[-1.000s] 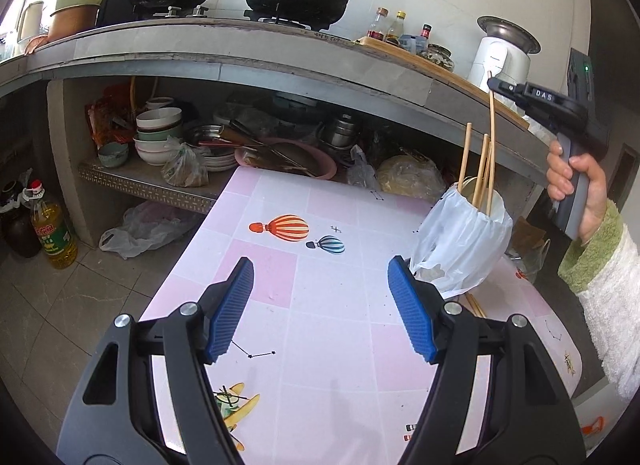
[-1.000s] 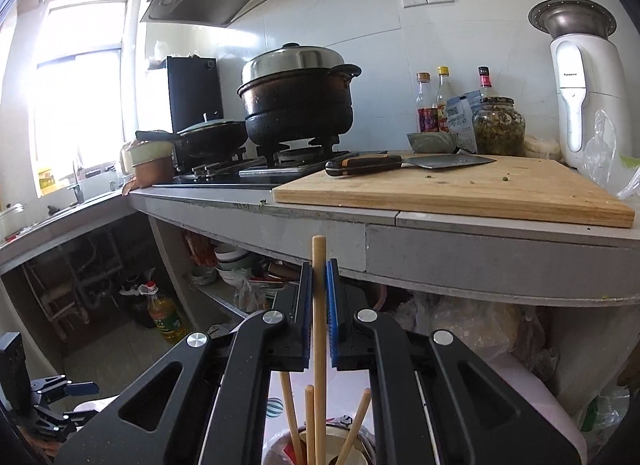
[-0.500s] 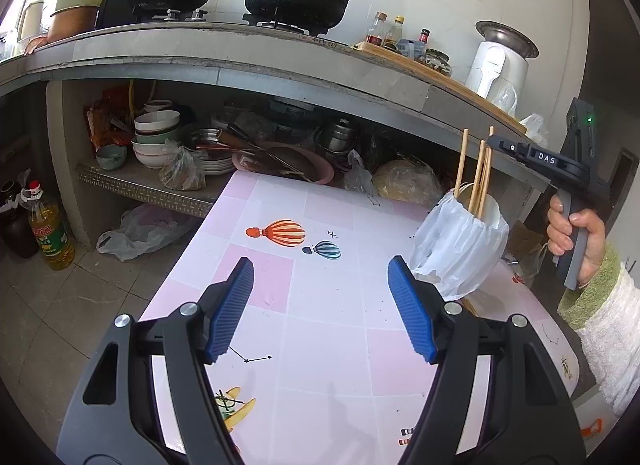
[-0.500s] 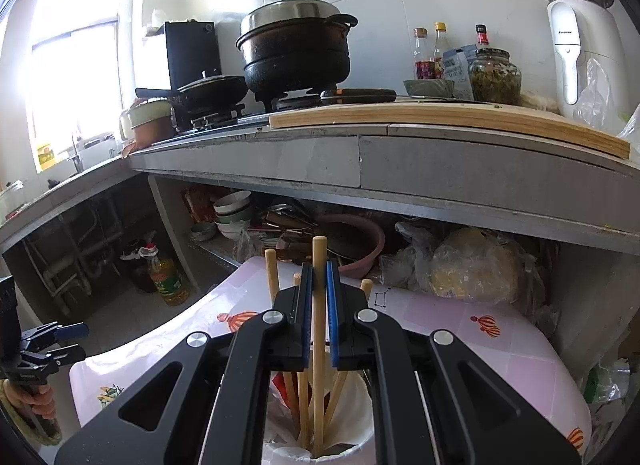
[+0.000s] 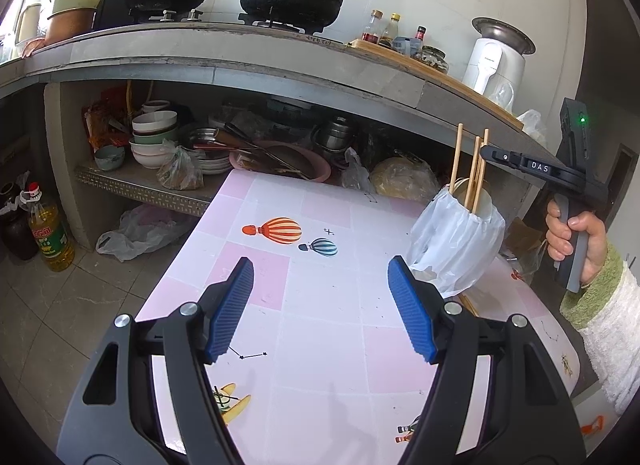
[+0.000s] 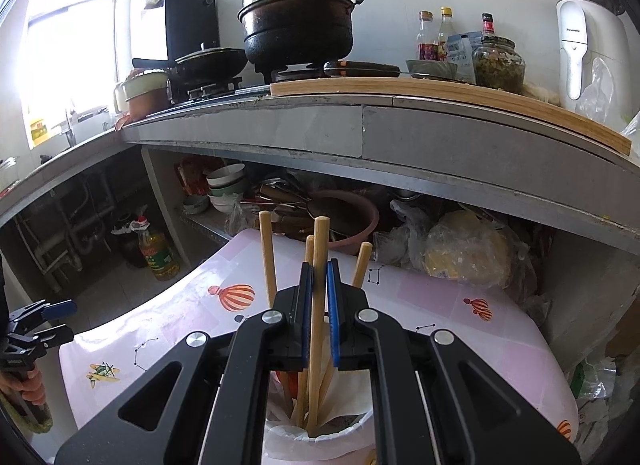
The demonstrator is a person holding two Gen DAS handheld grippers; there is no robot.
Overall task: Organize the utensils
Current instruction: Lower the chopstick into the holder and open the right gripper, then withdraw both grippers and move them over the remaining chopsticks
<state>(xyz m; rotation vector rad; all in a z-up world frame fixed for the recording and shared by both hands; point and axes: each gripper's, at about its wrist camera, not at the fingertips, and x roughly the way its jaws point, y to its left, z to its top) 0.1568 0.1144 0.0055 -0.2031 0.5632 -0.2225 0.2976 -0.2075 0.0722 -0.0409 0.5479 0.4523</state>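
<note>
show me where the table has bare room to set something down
The table is bare between the balloon print and the left tool, and along its left edge. It is crowded at the right, around the bagged cup of chopsticks.

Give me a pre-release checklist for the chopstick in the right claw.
1. Right claw shut on chopstick: ok.
2. Chopstick's lower end inside bag-lined cup: ok.
3. End touching the cup's bottom: cannot tell, hidden.
4. Cup upright on table: ok.
5. Left claw open, empty, apart from the cup: ok.
6. Other chopsticks leaning clear of the pads: ok.
</note>
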